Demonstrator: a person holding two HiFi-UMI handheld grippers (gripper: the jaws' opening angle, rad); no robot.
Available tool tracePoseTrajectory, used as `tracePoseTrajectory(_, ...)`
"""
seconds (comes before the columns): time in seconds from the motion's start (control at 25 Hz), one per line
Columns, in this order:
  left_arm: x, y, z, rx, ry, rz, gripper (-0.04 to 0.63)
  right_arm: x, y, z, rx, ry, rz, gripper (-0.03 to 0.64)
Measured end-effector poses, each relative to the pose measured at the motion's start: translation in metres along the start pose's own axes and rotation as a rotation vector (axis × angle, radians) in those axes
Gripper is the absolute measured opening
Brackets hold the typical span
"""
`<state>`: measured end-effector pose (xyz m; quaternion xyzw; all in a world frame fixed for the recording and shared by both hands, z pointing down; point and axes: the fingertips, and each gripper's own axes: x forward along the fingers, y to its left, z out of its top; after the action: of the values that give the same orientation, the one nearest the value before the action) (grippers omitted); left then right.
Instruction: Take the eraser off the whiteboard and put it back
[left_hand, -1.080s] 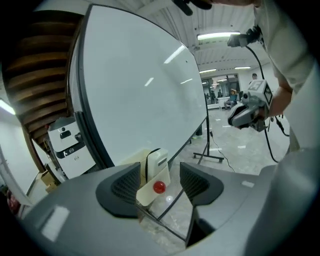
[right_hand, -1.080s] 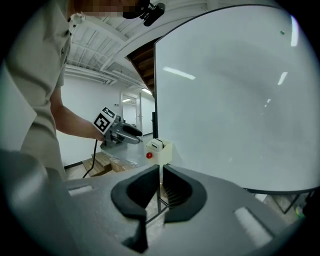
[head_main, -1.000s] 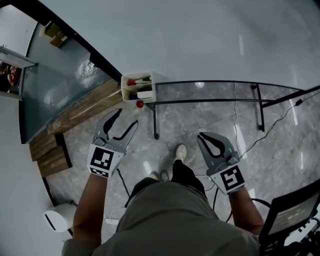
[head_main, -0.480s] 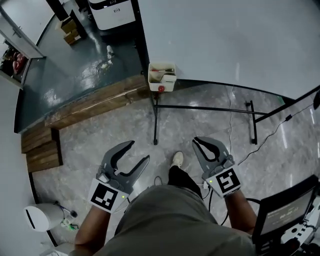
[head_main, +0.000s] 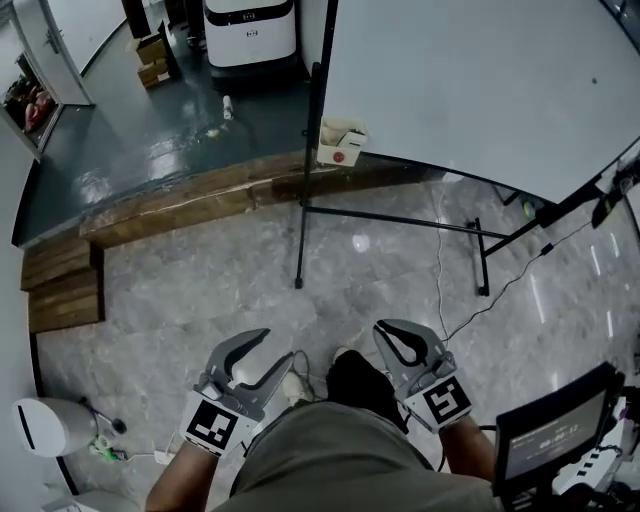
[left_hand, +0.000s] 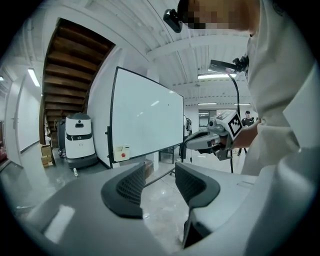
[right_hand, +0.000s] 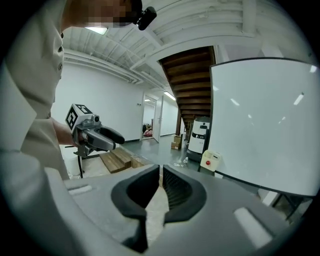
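Left gripper (head_main: 272, 350) closing, nothing between; right gripper (head_main: 388, 336) pinched together, empty; label on white machine (head_main: 250, 35) unreadable.

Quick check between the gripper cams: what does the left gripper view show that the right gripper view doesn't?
Only the left gripper view: the right gripper seen from the side, and the left gripper with its own jaws apart, closing, nothing between them.
Only the right gripper view: the left gripper from the side, the right gripper's own jaws together and empty, and the stack of wooden steps on the floor.
Both: the whiteboard, the white box with a red dot at its lower corner, and the white machine beyond it.
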<state>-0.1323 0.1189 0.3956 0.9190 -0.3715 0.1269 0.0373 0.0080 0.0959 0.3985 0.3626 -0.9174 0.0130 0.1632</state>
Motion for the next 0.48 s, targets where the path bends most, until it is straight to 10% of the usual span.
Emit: tracePoseTrajectory(0.48,-0.037,-0.147,0.018,-0.007,-0.019,0.062,0.179,-0.138,0.051,-0.011,-0.054,-0.074,0.079,0.014)
